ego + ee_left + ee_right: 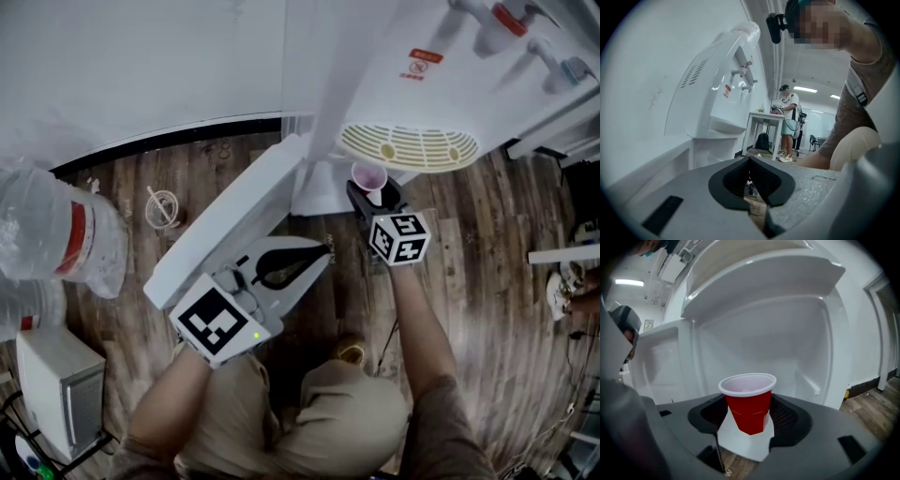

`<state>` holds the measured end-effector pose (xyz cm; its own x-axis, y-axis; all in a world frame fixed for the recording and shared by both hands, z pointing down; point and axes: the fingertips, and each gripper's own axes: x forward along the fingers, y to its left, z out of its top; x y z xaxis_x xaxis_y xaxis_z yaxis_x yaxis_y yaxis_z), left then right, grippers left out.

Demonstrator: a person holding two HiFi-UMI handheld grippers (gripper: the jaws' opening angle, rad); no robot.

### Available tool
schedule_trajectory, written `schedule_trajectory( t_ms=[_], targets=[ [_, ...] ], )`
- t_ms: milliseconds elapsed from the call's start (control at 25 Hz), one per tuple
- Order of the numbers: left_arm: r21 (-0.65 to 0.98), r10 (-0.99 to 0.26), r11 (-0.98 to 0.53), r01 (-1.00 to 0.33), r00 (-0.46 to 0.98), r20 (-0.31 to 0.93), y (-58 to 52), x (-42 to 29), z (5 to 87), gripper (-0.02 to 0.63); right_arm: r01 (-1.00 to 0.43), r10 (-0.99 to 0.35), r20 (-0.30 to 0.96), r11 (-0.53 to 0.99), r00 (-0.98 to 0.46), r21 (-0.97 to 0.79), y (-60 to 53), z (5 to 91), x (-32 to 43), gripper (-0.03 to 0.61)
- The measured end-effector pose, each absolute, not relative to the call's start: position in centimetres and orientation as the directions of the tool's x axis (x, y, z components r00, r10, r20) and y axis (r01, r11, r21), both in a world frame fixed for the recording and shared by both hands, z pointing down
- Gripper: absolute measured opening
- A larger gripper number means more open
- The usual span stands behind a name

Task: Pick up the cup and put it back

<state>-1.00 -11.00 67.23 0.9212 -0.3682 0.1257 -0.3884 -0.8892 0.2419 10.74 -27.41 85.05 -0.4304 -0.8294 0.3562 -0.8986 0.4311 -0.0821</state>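
Red label (424,62) on the water dispenser (403,103): we cannot read it. Right gripper (375,195) jaws grip the red, white-lined cup (749,404). Left gripper (750,161) jaws closed, empty.

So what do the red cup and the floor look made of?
The cup looks like thin plastic: glossy red outside, white inside, rolled rim. The floor is wood or wood-look laminate, matte, with plank seams and grain.

A brown wood-plank floor (487,281) is seen. A tall white plastic water dispenser (412,84) is stood on it, with its white lower door (234,216) swung open. A large clear plastic water bottle with a red band (56,239), a small clear round container (161,208) and a white box-shaped appliance (56,384) are set on the boards at the left.
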Motion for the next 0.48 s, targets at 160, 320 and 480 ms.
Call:
schedule_trajectory(
  t_ms=[160, 320, 480],
  targets=[
    [0.273, -0.384, -0.871, -0.408, 0.913, 0.139, -11.3, -1.6, 67.5, 0.003, -0.905, -0.834, 0.361, 0.418, -0.416, -0.077, -29.6, 87.1, 10.7, 0.281],
    [0.277, -0.399, -0.859, -0.430, 0.902, 0.163, -11.6, -2.2, 68.1, 0.002, -0.914, -0.841, 0.366, 0.396, -0.397, -0.082, -31.4, 89.2, 10.6, 0.281],
    [0.272, -0.420, -0.849, -0.454, 0.891, 0.173, -12.1, -2.4, 68.4, 0.003, -0.921, -0.842, 0.384, 0.383, -0.378, -0.067, -32.8, 91.0, 10.6, 0.281]
  ],
)
